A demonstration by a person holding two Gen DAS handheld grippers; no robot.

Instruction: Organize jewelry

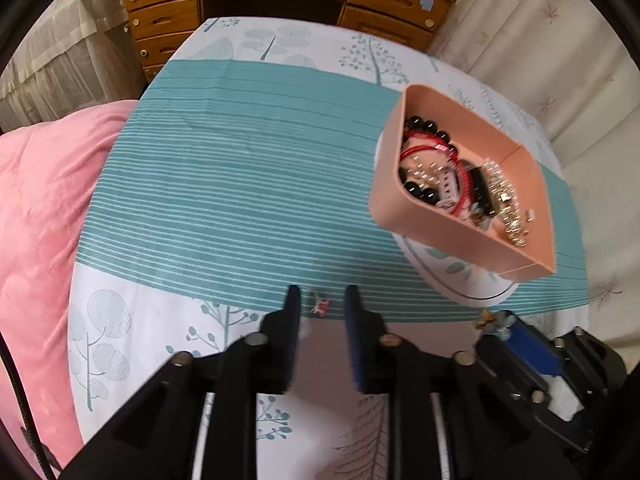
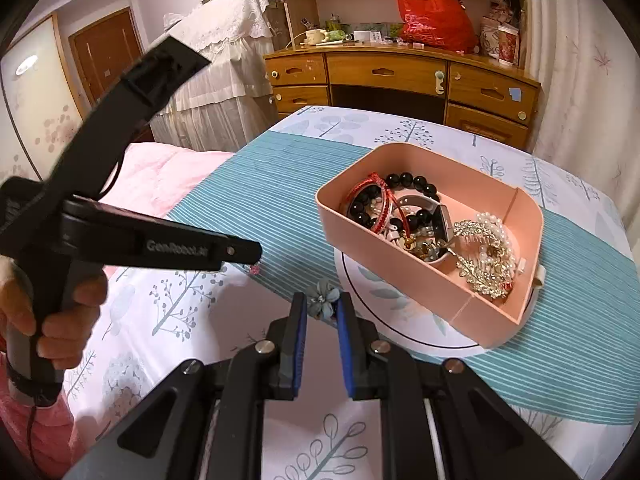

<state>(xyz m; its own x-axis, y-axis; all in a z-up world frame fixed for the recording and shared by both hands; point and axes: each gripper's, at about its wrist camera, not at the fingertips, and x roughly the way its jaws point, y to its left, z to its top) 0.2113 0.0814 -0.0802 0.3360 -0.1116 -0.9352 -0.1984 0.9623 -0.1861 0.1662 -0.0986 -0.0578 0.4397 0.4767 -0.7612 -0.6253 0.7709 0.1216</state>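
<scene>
Below us, our left claw [image 1: 322,300] points down at a bed [image 1: 240,168] spread with teal stripes and tree prints. Its fingers stand slightly apart, and a tiny red-and-white trinket [image 1: 320,305] lies on the cover between the tips, not pinched. Our right claw [image 2: 321,305] is closed on a small grey-blue fabric flower [image 2: 322,295] with a sparkly centre. Just right of it sits a pink tray [image 2: 400,276] on a white round plate [image 2: 400,334], holding a black bead bracelet [image 2: 416,184], red cords and a pearl-and-crystal hair comb [image 2: 486,256]. A wooden dresser [image 2: 384,76] stands beyond the bed.
</scene>
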